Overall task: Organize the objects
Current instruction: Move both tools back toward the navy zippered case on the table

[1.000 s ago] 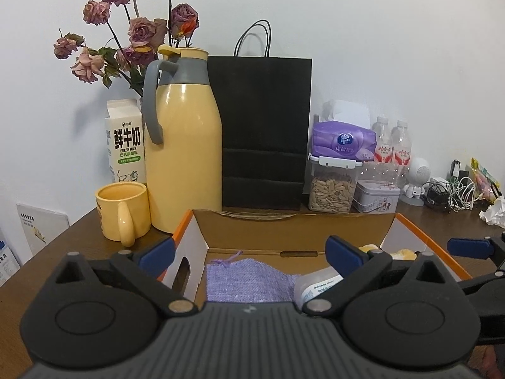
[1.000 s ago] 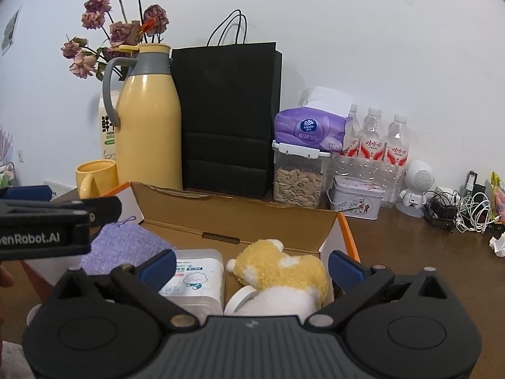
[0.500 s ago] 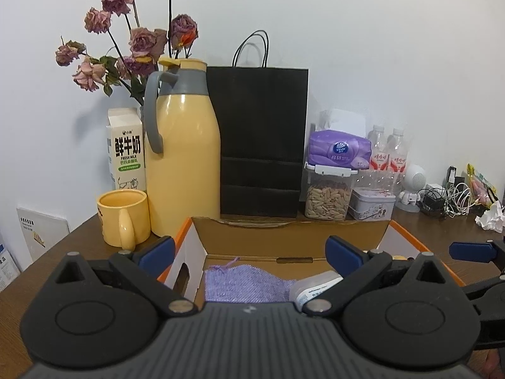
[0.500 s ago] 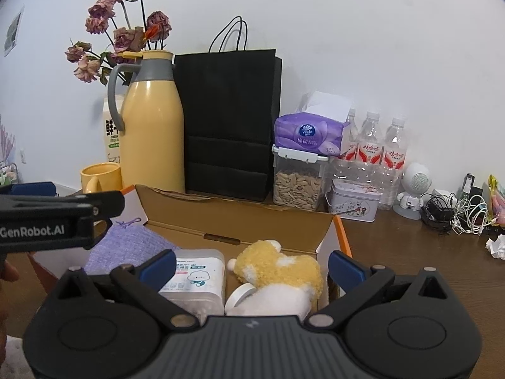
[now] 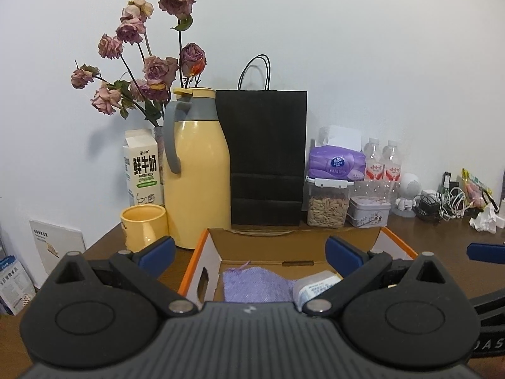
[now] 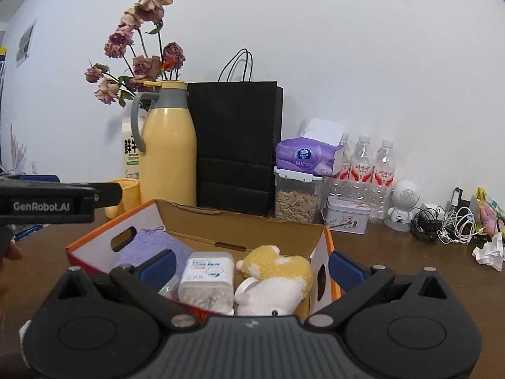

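Both grippers spread wide, holding nothing: left gripper point(image 5: 249, 252), right gripper point(image 6: 251, 267). Box point(image 6: 240, 232) near table front edge w/ purple cloth point(image 6: 151, 248), wipes tub point(image 6: 206, 279), plush point(image 6: 274, 276) inside.

Box point(image 6: 240, 237) sits on desk point(image 6: 394, 252), near front. Inside it, left to right: cloth pouch point(image 6: 151, 246), tub point(image 6: 206, 279), plush toy point(image 6: 274, 279). Behind box, along the wall, left to right: milk carton point(image 5: 142, 167), jug point(image 5: 197, 170), paper bag point(image 5: 266, 158), seed jar point(image 5: 328, 203) with tissue pack point(image 5: 336, 162) on top, tin point(image 5: 367, 211), bottles point(image 6: 367, 170), small speaker point(image 6: 404, 205), cables point(image 6: 448, 224). Mug point(image 5: 143, 230) stands before carton, left of jug. Flowers point(image 5: 148, 69) behind jug.
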### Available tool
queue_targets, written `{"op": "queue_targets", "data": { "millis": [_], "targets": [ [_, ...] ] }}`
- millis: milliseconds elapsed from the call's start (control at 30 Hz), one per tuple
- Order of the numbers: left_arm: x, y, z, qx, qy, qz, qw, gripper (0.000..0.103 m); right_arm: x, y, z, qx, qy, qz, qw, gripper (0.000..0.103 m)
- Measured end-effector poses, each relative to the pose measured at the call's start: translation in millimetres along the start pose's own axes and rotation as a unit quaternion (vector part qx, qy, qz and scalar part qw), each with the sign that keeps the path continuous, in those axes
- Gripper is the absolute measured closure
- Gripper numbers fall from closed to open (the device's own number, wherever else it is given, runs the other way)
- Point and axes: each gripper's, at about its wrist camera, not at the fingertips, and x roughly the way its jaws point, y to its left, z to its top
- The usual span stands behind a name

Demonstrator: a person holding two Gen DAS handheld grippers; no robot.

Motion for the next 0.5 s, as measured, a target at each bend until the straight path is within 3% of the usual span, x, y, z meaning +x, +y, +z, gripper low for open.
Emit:
{"op": "queue_targets", "data": {
  "millis": [500],
  "targets": [
    [-50, 10, -31, 0.02, 0.058, -0.001, 0.9981, 0.0, -44, -2, -47, 0.0, 0.064, -0.003, 0.998, 0.0]
  ]
}}
